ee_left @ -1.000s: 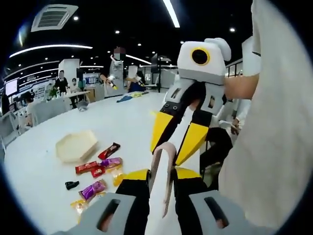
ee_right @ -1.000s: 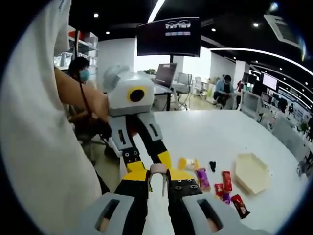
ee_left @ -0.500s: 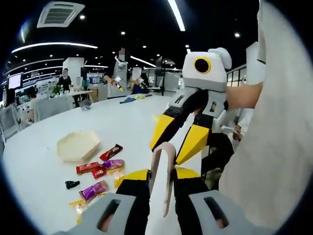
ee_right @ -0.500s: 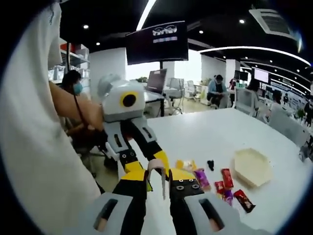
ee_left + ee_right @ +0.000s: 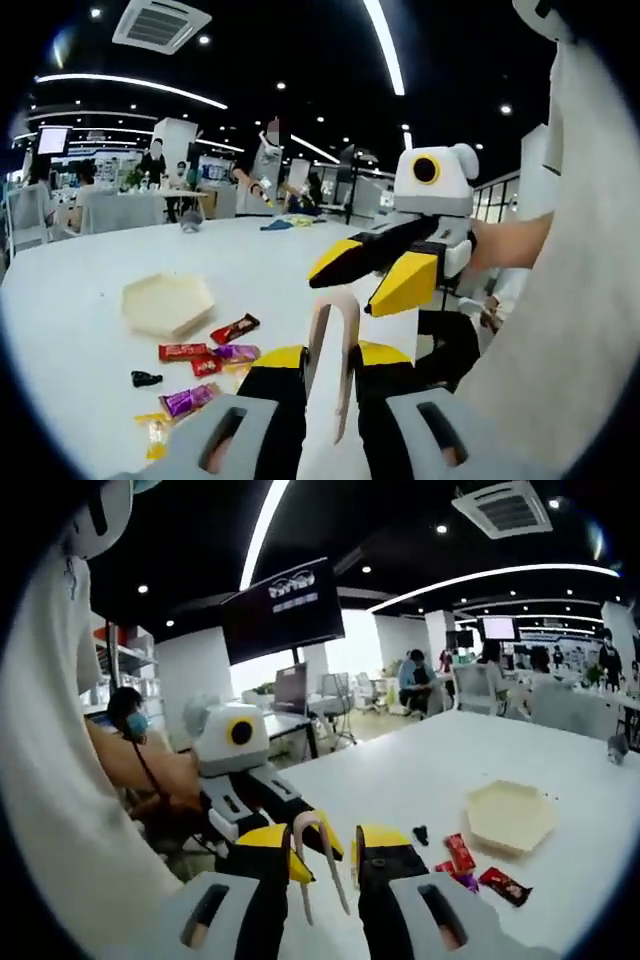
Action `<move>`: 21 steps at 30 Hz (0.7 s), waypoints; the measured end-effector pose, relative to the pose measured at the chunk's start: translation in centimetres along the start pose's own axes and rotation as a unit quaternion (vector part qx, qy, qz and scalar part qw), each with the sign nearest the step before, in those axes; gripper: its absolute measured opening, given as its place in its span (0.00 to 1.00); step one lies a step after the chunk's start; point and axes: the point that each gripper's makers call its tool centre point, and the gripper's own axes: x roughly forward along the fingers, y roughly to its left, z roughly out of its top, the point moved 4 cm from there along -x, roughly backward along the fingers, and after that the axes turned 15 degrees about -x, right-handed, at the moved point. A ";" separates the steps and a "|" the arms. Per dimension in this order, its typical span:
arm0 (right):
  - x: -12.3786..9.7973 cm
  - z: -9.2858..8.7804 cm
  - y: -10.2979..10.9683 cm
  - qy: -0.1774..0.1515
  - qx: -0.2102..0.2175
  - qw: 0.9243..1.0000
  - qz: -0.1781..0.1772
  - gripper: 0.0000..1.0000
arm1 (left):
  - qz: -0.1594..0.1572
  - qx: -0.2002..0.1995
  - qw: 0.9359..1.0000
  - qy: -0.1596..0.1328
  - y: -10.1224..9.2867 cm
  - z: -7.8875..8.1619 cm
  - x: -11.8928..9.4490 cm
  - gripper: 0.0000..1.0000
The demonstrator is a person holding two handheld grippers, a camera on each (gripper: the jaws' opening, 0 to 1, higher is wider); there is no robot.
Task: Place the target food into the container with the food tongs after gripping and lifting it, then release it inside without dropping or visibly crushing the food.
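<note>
- Left gripper [image 5: 333, 372] has its fingers clamped on the food tongs [image 5: 335, 345], which stick up pale and U-shaped between them, well above the desk [image 5: 70, 300].
- In the right gripper view the tongs [image 5: 320, 865] sit between the right gripper [image 5: 325, 865] fingers too. Looks like they're closed on them, but honestly I can't tell for sure.
- In the left gripper view the right gripper's yellow tips hang spread just past the tongs.
- The food is a scatter of wrapped candies [image 5: 205, 355] lying on the desk, right beside the hexagonal container [image 5: 168, 303], which looks empty. Nothing picked up yet.
- What could go sideways: the tongs are held near the bend, so they could twist or slip in the fingers on the way down.
- Wrappers look slick and flat, so a weak pinch probably drops one mid-lift, and too hard a squeeze crushes it.
</note>
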 end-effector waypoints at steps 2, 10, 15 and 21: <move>-0.5 0.3 -0.6 -0.015 0.018 1.000 -0.018 0.27 | 0.001 -0.003 1.000 -0.009 0.0 0.3 0.0 0.15; -1.7 0.3 -2.1 -0.026 0.044 0.997 -0.058 0.32 | 0.007 0.001 1.000 -0.006 0.4 0.3 0.3 0.15; -1.7 -0.4 -1.9 -0.010 0.046 0.997 -0.062 0.38 | 0.014 0.001 1.000 -0.010 0.7 0.4 0.2 0.15; -1.6 -1.8 -1.6 0.006 0.053 0.997 -0.063 0.41 | 0.024 -0.015 0.999 -0.036 1.2 1.0 -0.4 0.15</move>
